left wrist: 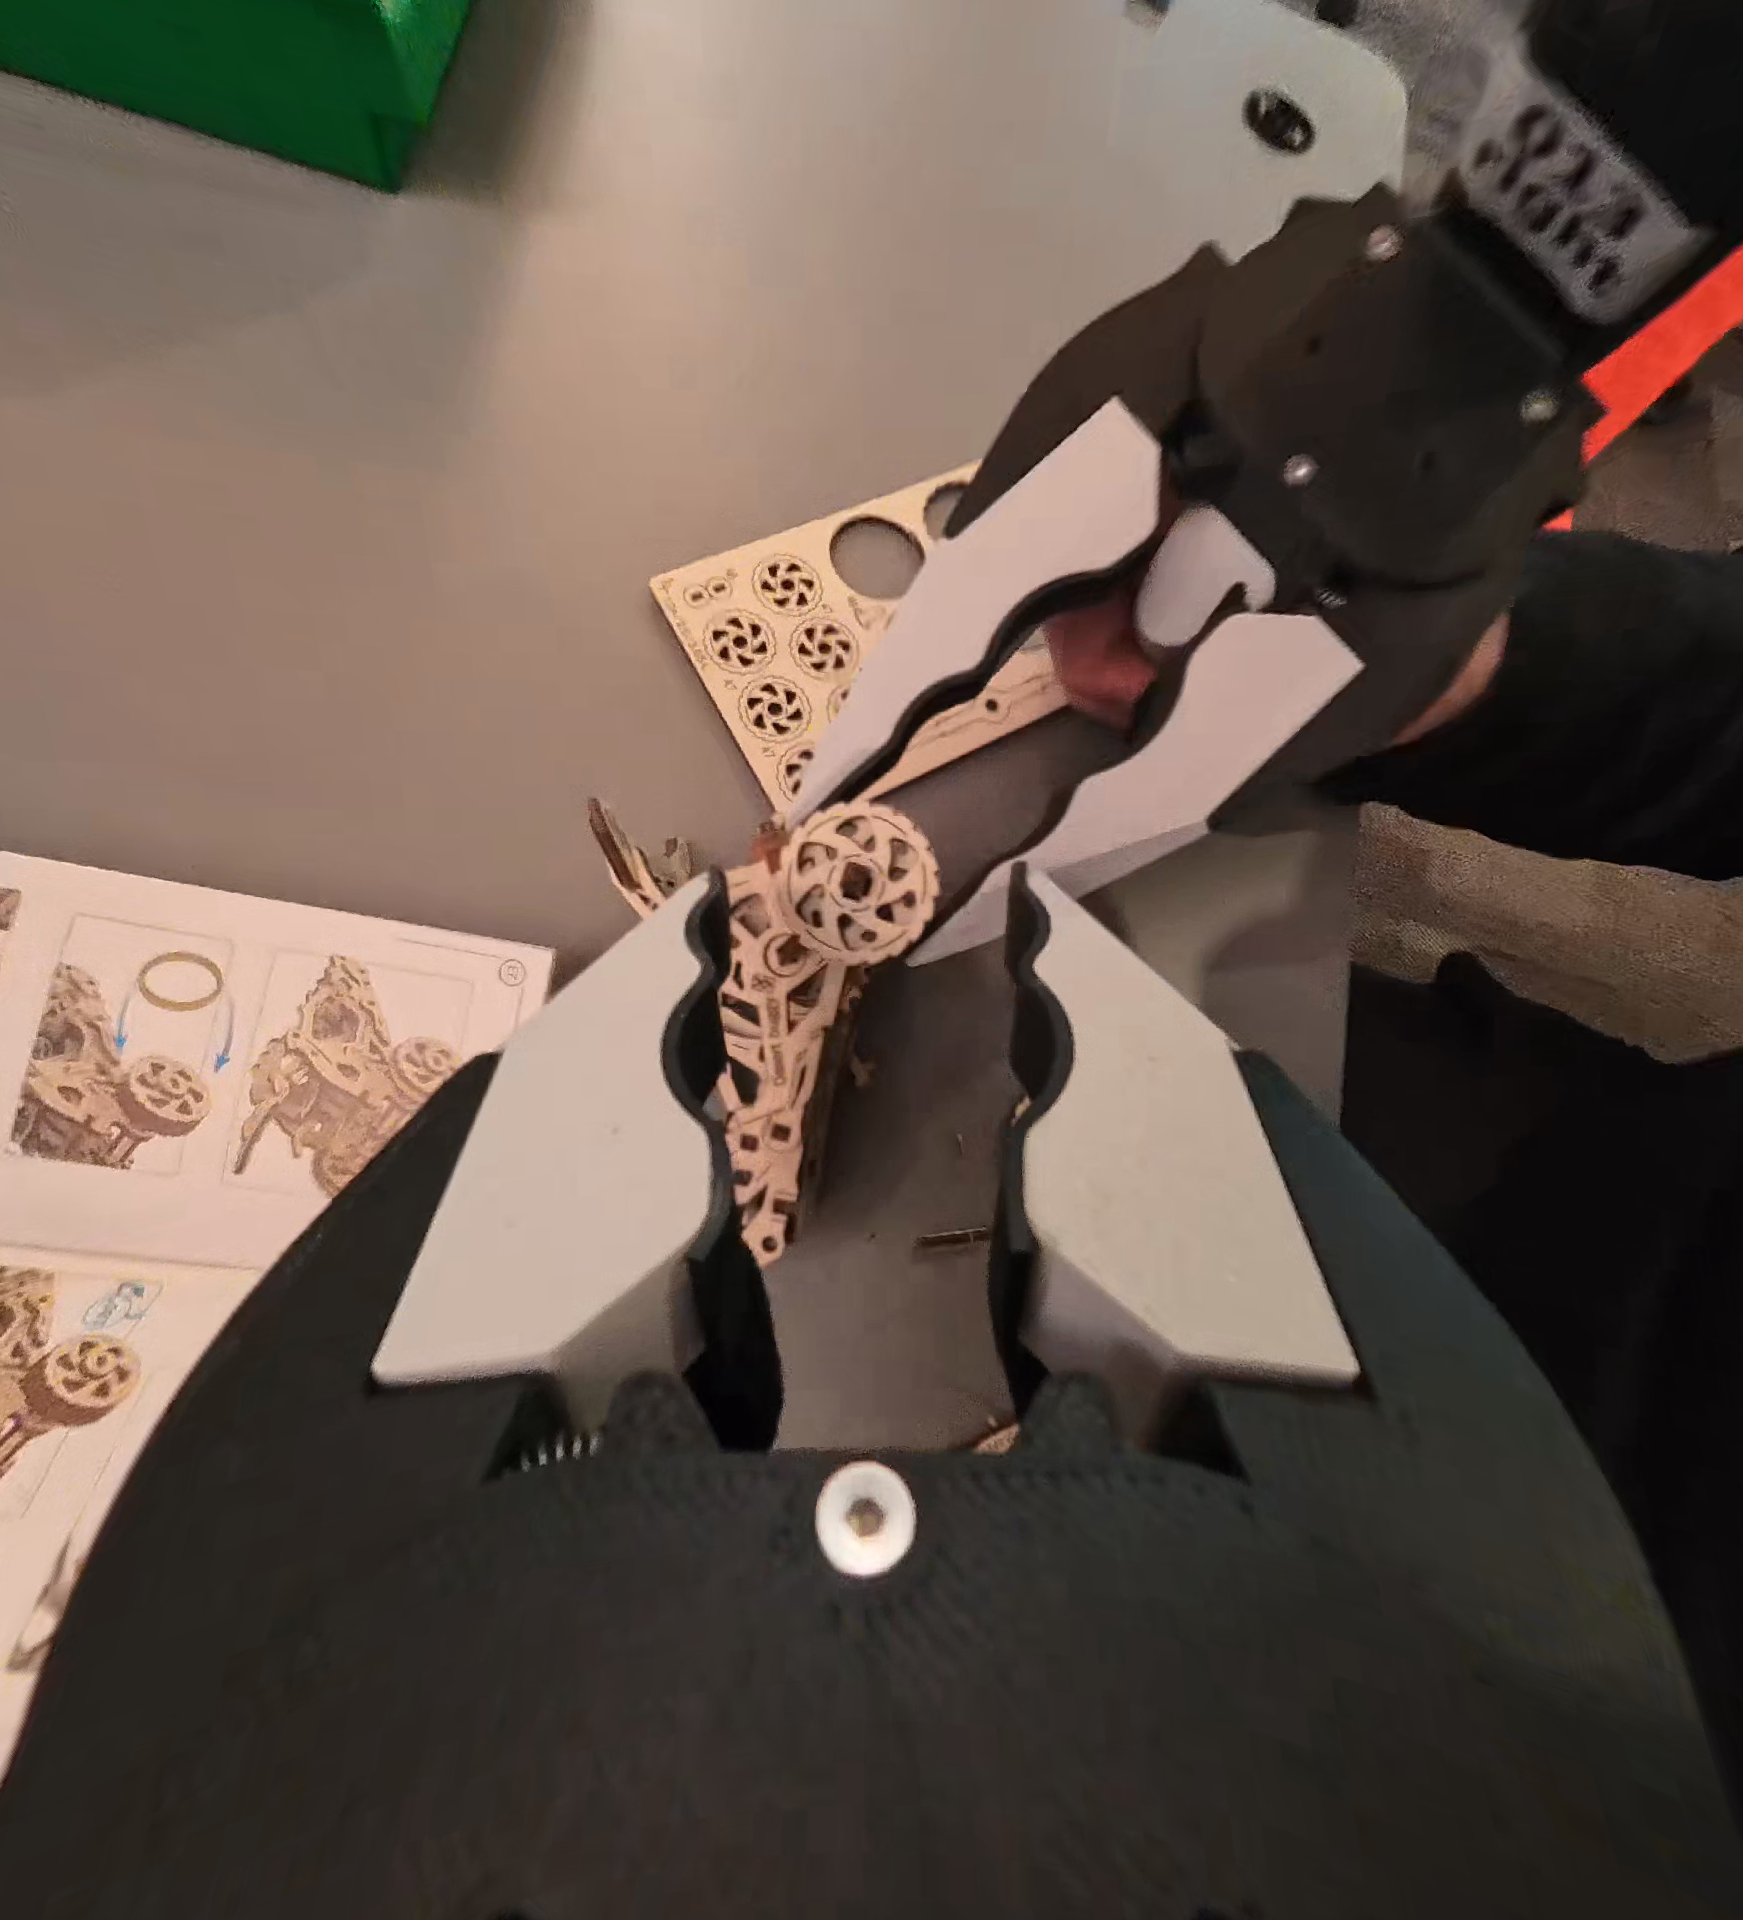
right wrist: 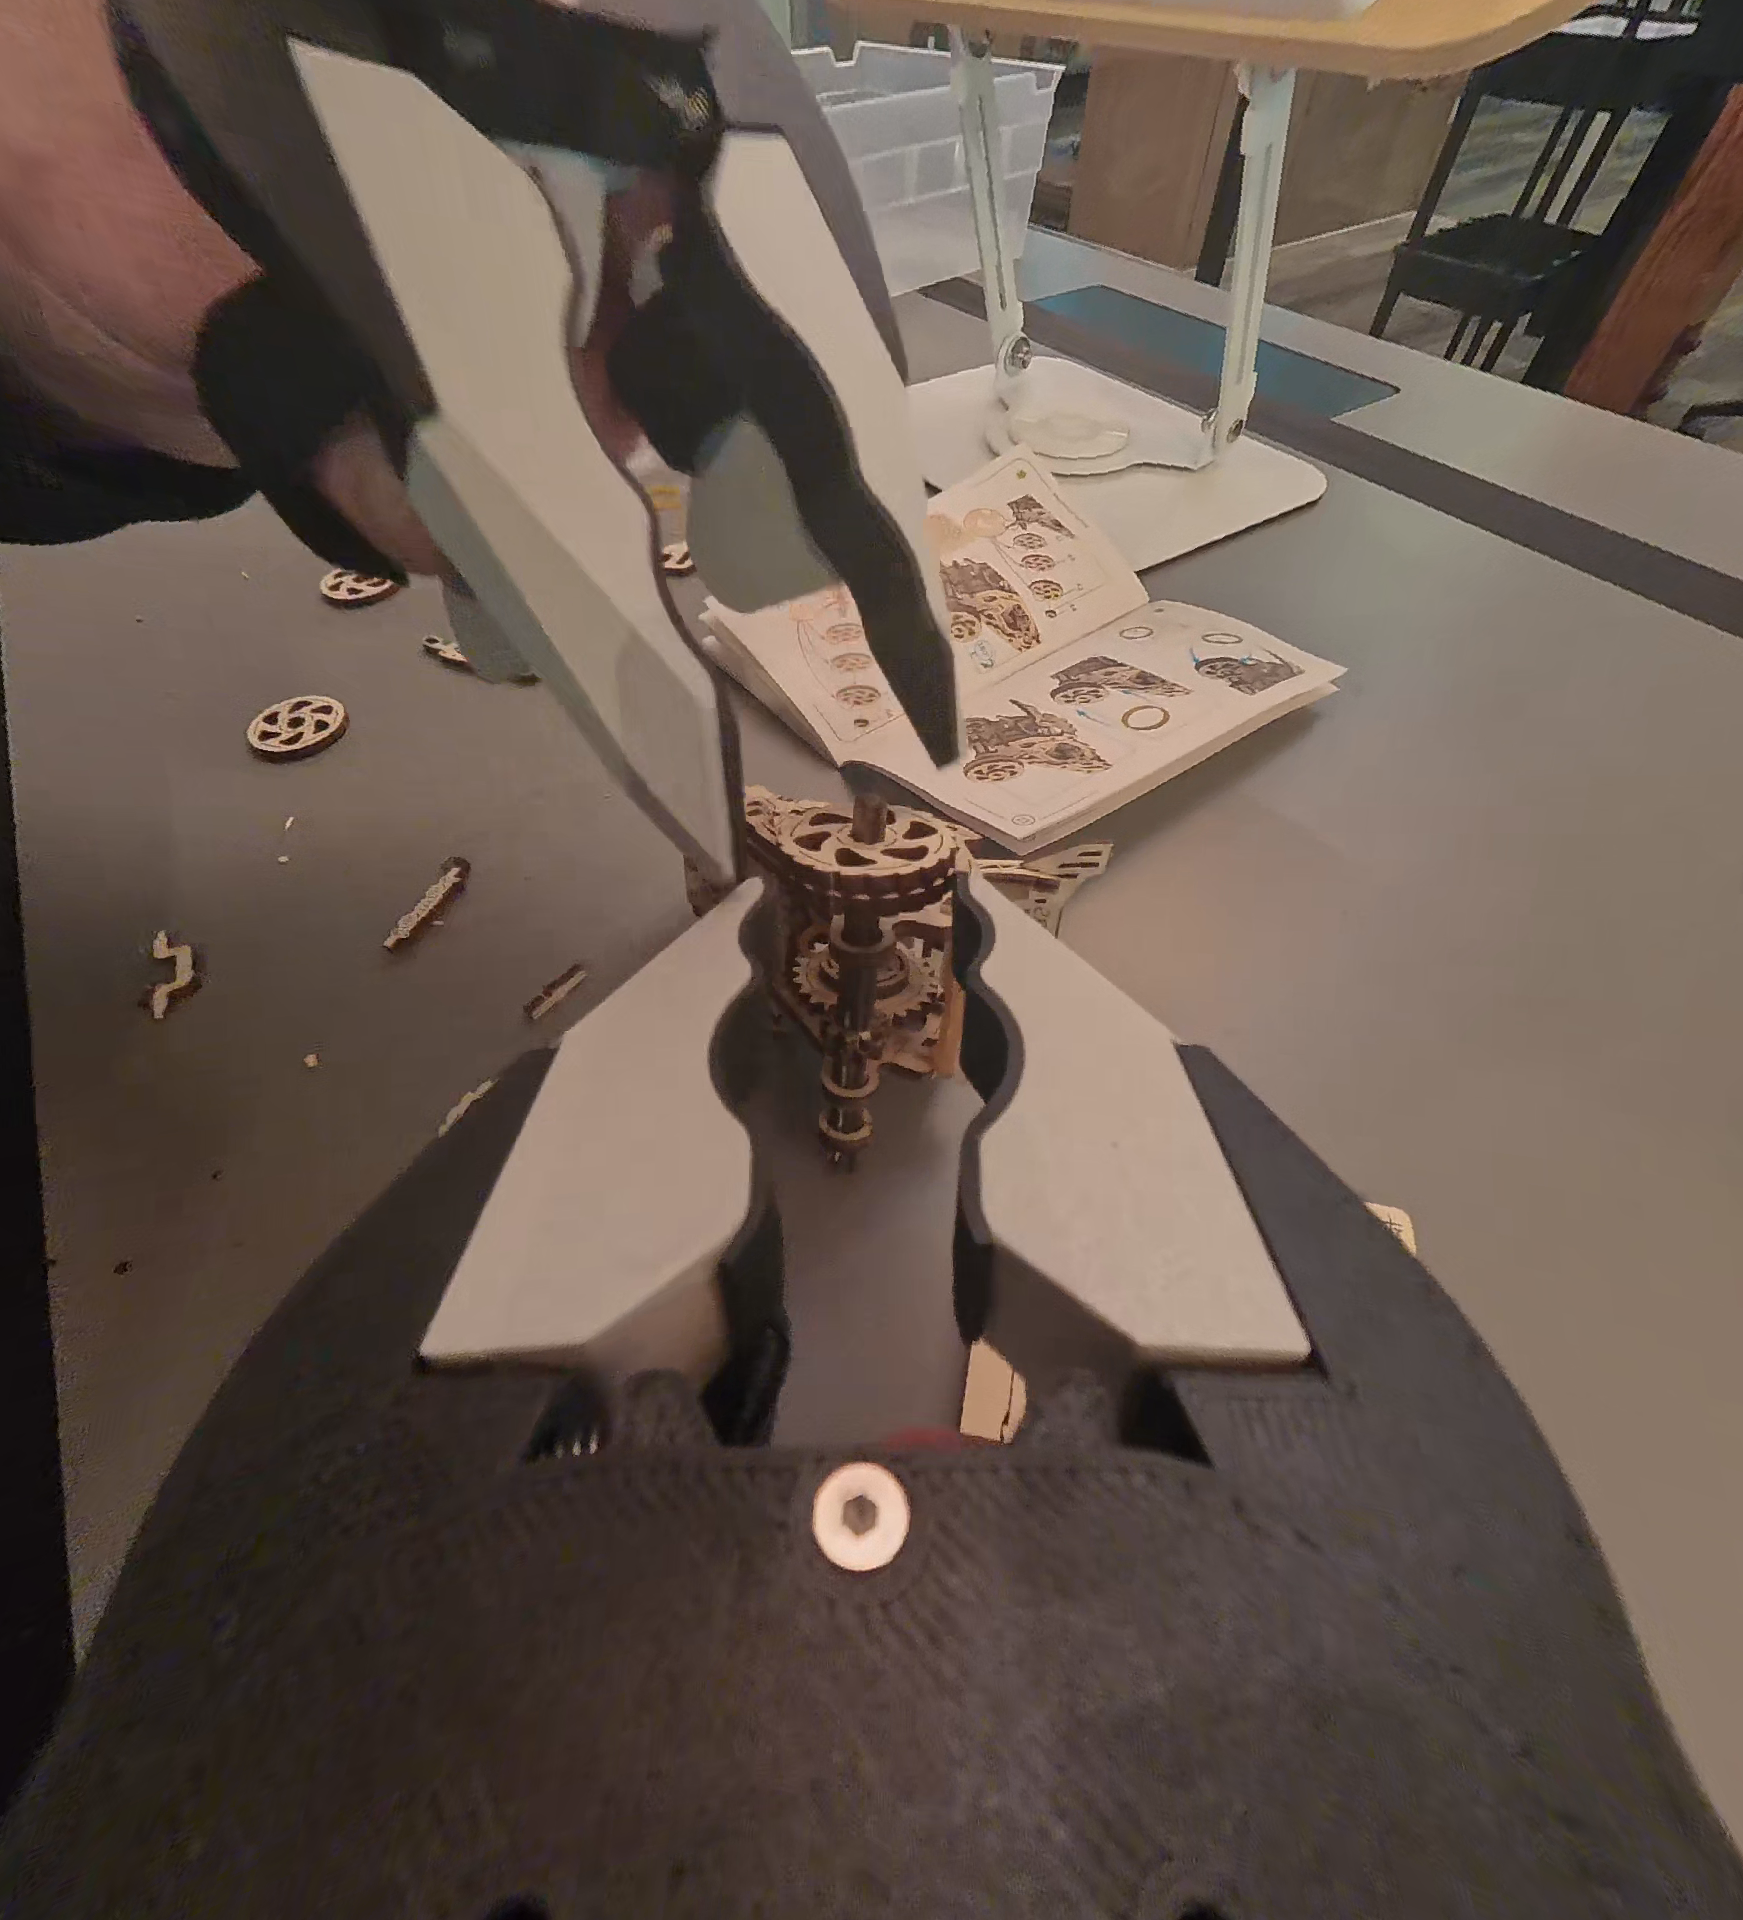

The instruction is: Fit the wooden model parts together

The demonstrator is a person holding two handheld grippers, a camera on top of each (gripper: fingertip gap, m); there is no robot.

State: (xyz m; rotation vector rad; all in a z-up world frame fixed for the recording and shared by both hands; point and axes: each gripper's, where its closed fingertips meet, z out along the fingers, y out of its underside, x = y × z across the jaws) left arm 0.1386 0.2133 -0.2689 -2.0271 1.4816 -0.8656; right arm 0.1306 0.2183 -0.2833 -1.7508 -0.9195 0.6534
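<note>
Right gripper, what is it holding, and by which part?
The right gripper seems to grip the wheel atop the wooden model, fingertips on opposite sides of its rim.

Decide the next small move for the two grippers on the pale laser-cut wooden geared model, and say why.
Probably close the left gripper on the pale laser-cut wooden geared model to steady it. Its jaws stand open with the model leaning on one finger, while the right gripper flanks the round spoked wooden wheel.

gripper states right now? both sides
Left tongs: open; wooden model lies against one finger, not clamped.
Right tongs: jaws close to the model's wheel on both sides; actual grip cannot be told.
</note>
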